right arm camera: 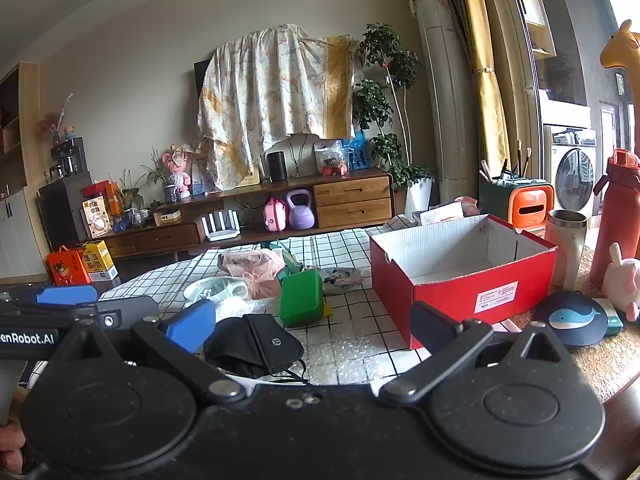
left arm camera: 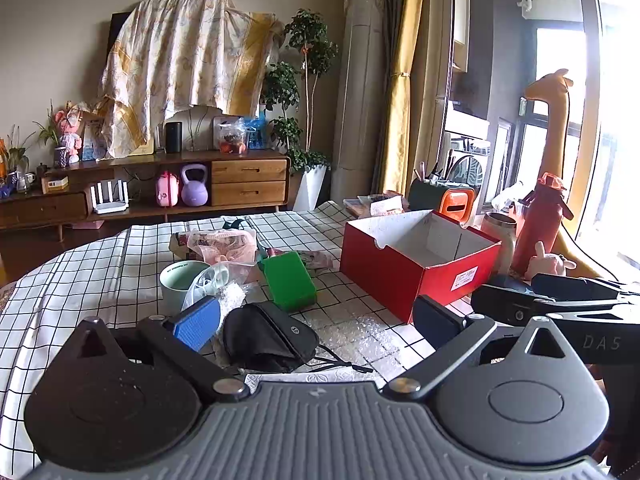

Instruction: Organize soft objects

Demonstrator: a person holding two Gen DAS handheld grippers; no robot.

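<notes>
Checked worktop [left arm camera: 100, 272], lower frame: both tools, left tool [left arm camera: 316, 320] and right tool [right arm camera: 312, 328], spread wide, empty, above black pouch [left arm camera: 268, 336]. Nothing sorted yet; red box [left arm camera: 416, 264] empty. Next: close on pouch.

Home living room, wooden TV cabinet [right arm camera: 280, 208], curtain [right arm camera: 486, 80], potted plant [right arm camera: 384, 92]

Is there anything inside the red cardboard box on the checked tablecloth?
No, the red cardboard box shows only its bare white inner walls and floor.
</notes>
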